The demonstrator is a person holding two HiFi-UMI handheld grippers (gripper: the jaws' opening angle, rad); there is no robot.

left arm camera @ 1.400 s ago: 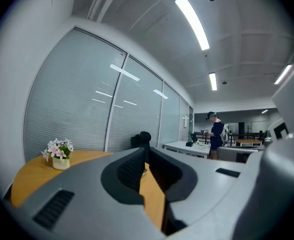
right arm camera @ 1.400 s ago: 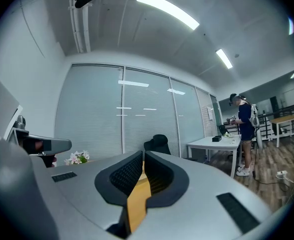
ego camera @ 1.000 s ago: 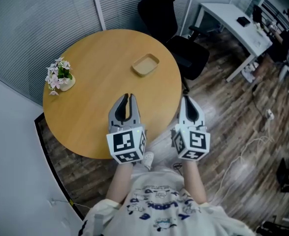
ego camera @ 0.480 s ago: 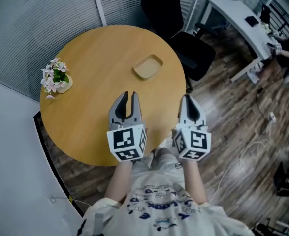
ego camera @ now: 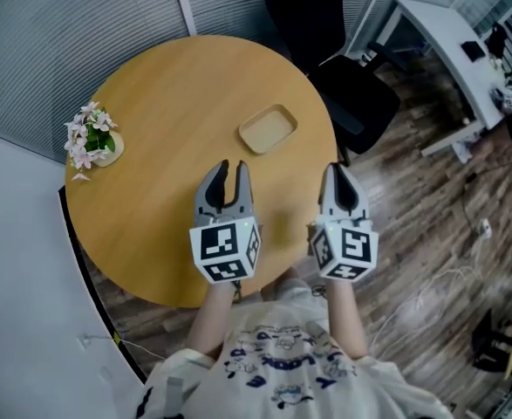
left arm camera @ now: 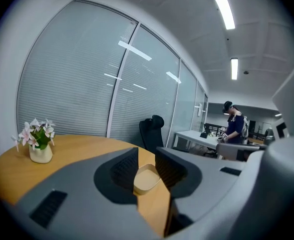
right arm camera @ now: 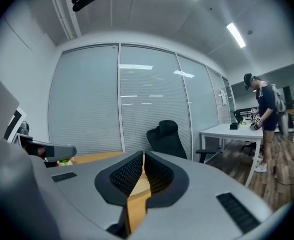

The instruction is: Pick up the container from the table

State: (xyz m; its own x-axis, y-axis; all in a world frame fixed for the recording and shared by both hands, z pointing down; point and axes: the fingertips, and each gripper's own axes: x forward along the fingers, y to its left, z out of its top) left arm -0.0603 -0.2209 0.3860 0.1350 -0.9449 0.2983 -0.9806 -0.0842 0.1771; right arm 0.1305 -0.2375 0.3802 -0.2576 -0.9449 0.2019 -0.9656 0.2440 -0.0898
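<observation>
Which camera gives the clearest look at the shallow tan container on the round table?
The head view: it shows the whole container from above, rim and hollow unobstructed. The left gripper view catches it low and side-on beyond the left gripper's opening, empty jaws, which cover its sides. The right gripper view doesn't show it.

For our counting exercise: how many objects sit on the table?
2: a shallow tan rectangular container toward the far right, a white pot of pink flowers at the left edge. Some near tabletop is hidden.

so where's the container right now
In the head view the container lies right of centre on the round table, near the black chair, opposite the flower pot.
</observation>
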